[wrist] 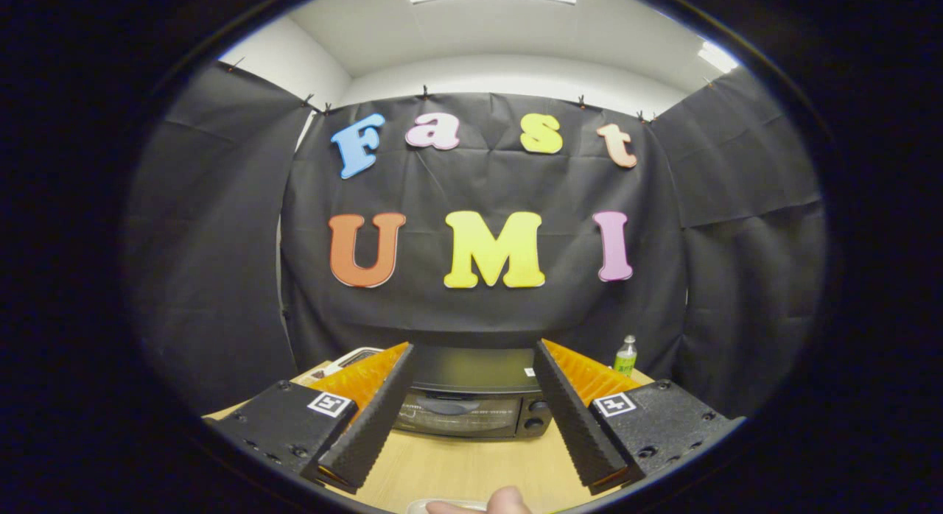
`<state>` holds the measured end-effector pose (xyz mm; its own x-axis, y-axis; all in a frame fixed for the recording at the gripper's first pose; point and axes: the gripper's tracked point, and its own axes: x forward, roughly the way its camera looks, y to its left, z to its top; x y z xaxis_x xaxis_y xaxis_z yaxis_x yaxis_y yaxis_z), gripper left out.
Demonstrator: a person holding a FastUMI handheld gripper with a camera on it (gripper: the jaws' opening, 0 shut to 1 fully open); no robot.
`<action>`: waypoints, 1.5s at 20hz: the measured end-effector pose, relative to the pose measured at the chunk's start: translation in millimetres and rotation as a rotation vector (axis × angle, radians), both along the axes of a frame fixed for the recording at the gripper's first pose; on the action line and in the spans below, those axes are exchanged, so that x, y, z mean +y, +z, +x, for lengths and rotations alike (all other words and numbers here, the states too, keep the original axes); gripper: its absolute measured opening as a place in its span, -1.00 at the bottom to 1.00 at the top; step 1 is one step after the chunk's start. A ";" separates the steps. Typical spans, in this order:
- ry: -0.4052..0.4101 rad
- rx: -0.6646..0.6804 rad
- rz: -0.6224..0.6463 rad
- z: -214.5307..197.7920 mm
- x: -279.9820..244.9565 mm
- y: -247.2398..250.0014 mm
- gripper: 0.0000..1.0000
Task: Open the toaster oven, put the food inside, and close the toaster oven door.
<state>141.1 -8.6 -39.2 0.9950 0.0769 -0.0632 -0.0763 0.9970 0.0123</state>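
Note:
A black toaster oven (471,396) stands on the wooden table (457,466) beyond my fingers, its glass door shut and its knobs (536,414) at the right end. My gripper (471,352) is open, held above the table, with the oven framed between the two fingers and nothing held. Close under the gripper, near the table's front edge, part of a pale plate (427,506) shows with a pale rounded piece of food (508,501) on it; most of both is cut off.
A small green-labelled bottle (625,356) stands behind the oven on the right. A white object (352,358) lies at the back left of the table, partly hidden by the left finger. Black cloth walls close in the booth.

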 end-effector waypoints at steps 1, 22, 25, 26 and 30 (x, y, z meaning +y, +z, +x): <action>0.003 0.020 0.006 14.5 2.6 -9.6 1.00; -0.008 0.174 -0.013 165.0 51.4 -184.2 1.00; -0.010 0.195 -0.021 164.0 50.5 -187.7 1.00; -0.013 0.209 -0.016 162.4 50.6 -189.0 1.00; -0.012 0.208 -0.017 145.6 50.2 -189.9 1.00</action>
